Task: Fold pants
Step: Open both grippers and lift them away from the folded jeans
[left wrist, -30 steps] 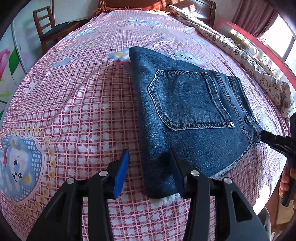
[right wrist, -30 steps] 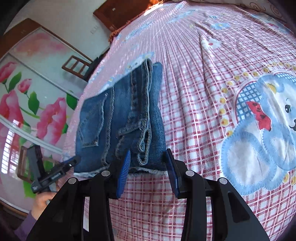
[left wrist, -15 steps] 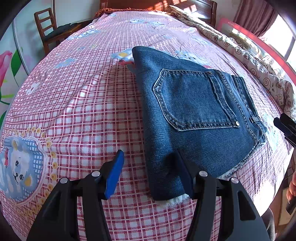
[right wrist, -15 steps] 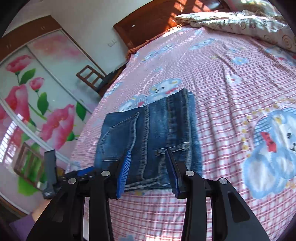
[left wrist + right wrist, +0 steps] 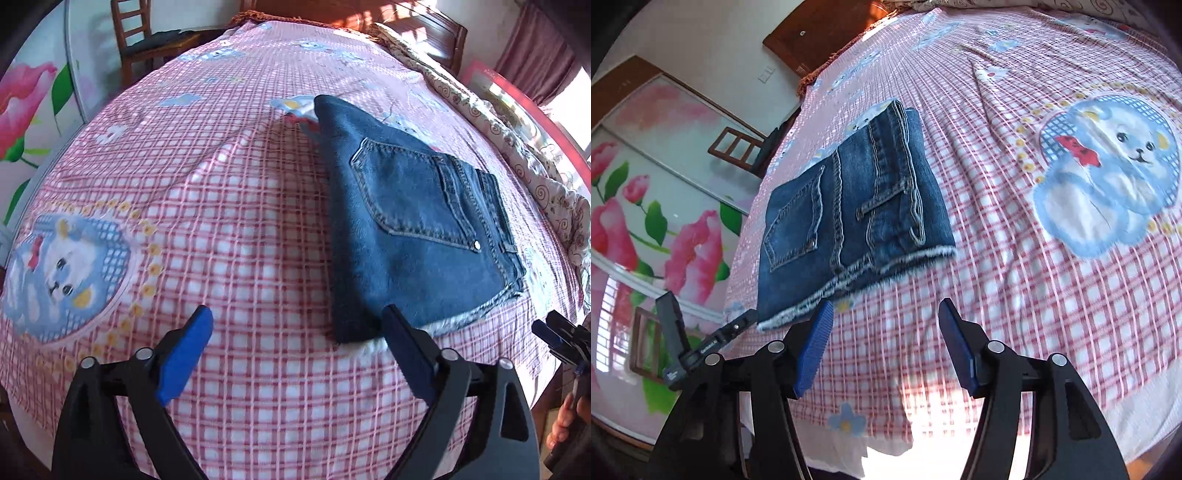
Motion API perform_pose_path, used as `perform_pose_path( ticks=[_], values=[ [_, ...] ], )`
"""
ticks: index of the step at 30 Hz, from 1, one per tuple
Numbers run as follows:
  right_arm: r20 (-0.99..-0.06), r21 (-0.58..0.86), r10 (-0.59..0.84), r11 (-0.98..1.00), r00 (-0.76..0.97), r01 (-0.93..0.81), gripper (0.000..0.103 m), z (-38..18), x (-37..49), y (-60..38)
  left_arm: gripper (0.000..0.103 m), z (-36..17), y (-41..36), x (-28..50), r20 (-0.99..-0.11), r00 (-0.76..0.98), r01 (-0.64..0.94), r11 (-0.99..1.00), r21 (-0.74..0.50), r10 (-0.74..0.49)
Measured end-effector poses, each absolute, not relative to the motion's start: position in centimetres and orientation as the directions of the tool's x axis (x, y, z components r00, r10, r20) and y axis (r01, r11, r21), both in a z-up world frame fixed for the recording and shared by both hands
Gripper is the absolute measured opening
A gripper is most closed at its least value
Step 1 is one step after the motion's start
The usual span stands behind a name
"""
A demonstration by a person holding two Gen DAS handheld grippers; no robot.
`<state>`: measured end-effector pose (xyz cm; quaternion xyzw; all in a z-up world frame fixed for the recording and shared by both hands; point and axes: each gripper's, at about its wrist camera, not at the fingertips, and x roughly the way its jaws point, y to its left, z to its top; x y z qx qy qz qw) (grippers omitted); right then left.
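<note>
The folded blue denim pants lie flat on the pink checked bedspread, back pocket up, frayed hem toward me. My left gripper is open and empty, just short of the pants' near left corner. In the right wrist view the pants lie ahead and to the left; my right gripper is open and empty, short of the frayed hem. The right gripper also shows in the left wrist view at the right edge.
A wooden chair stands past the far left of the bed. A patterned quilt lies along the bed's right side. A flower-painted wardrobe stands to the left. The bed's near edge is just below the right gripper.
Both grippers have opened wider and pulled back from the pants' hem toward the bed's edge. The pants lie still, released.
</note>
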<state>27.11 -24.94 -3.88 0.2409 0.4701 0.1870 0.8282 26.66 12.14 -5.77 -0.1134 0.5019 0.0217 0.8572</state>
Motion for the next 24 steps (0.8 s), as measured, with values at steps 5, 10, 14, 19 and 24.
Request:
perform_pose_path(
  ticks=[5,10,14,19,24],
  values=[
    [-0.728,0.499,0.484,0.86,0.487,-0.108,0.077,-4.8,21.3,-24.6,0.101,-6.2,11.6,21.4,-0.873,0.487,-0.191,0.974,-0.124,-0.016],
    [-0.755,0.414,0.425,0.9,0.499,-0.14,0.081,-5.1,17.6,-23.1,0.101,-6.1,9.4,17.0,-0.853,0.521,-0.183,0.974,-0.135,-0.021],
    [-0.766,0.24,0.32,0.947,0.557,-0.214,0.084,-4.7,15.8,-21.5,0.101,-4.5,6.6,13.6,-0.748,0.664,-0.133,0.985,-0.108,0.007],
    [-0.731,0.14,0.272,0.957,0.625,-0.253,0.084,-4.3,14.2,-20.9,0.101,-3.0,4.1,11.2,-0.605,0.795,-0.085,0.994,-0.064,0.028],
    [-0.689,0.074,0.236,0.964,0.685,-0.257,0.084,-3.5,12.8,-20.9,0.101,-2.3,3.5,9.9,-0.498,0.867,-0.034,0.995,-0.092,-0.016]
  ],
)
